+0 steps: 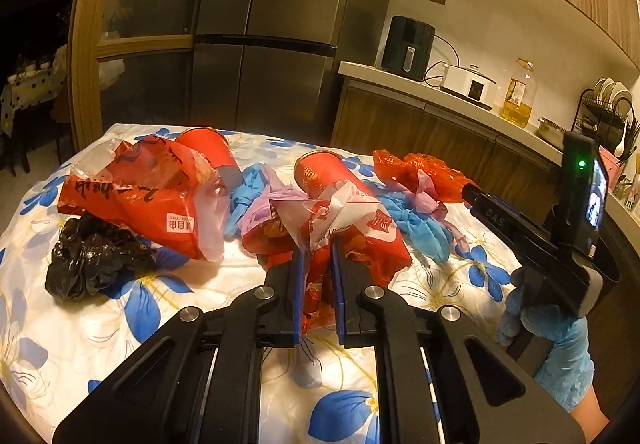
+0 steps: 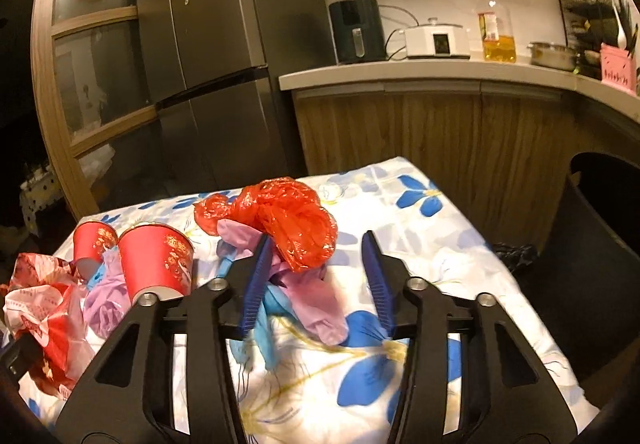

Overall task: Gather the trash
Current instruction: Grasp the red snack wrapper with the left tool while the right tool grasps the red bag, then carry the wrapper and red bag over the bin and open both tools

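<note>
Trash lies on a table with a white cloth with blue flowers (image 1: 72, 340). My left gripper (image 1: 318, 250) is shut on a crumpled red and white wrapper (image 1: 352, 228) in the middle of the pile. Two red paper cups (image 1: 320, 173) lie on their sides behind it. A big red bag (image 1: 140, 187) and a black bag (image 1: 92, 256) lie to the left. My right gripper (image 2: 316, 240) is open over a red plastic bag (image 2: 288, 219) and pink and blue gloves (image 2: 316, 300); it also shows in the left wrist view (image 1: 468, 189).
A dark bin (image 2: 592, 276) stands right of the table. A fridge (image 2: 216, 43) and a counter (image 2: 400, 73) with an air fryer, a cooker, an oil bottle and a dish rack stand behind. The red cups (image 2: 156, 260) show at the left.
</note>
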Demonstrator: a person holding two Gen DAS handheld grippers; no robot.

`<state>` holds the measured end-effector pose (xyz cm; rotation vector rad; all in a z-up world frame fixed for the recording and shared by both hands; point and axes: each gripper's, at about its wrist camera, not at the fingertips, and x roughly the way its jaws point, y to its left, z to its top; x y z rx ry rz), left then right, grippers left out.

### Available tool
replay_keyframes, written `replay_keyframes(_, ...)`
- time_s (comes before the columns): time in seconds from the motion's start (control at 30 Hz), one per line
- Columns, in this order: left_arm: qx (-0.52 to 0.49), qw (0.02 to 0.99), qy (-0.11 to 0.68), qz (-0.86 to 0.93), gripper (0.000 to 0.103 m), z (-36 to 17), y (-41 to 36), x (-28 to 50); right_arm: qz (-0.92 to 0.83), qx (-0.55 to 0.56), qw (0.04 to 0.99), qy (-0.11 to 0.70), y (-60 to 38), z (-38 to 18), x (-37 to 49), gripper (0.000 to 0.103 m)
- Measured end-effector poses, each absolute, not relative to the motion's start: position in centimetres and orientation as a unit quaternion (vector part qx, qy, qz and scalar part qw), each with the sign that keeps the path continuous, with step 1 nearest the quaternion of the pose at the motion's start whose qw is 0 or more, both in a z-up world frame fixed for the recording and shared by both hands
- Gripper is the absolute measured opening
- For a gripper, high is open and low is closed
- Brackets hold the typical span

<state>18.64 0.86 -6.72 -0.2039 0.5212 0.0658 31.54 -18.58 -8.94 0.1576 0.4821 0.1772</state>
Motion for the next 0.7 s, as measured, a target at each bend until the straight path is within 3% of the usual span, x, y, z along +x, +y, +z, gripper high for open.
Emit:
replay_keyframes(0.13,-0.098,0.960,0.260,0.030,0.012,-6.7,0.7,19.1,0.103,0.074,0.962,0.242,-18.3,-9.1,31.8,0.013)
replay_keyframes(0.23,-0.100,0.960,0.262,0.029,0.012,-6.8,0.6,19.3,0.107,0.068,0.964,0.235,-18.1,-8.8,31.4,0.005)
replay_keyframes(0.7,-0.086,0.967,0.240,0.028,0.012,-5.0,-1.0,17.9,0.081,0.094,0.979,0.161,-22.3,-3.6,26.1,0.004)
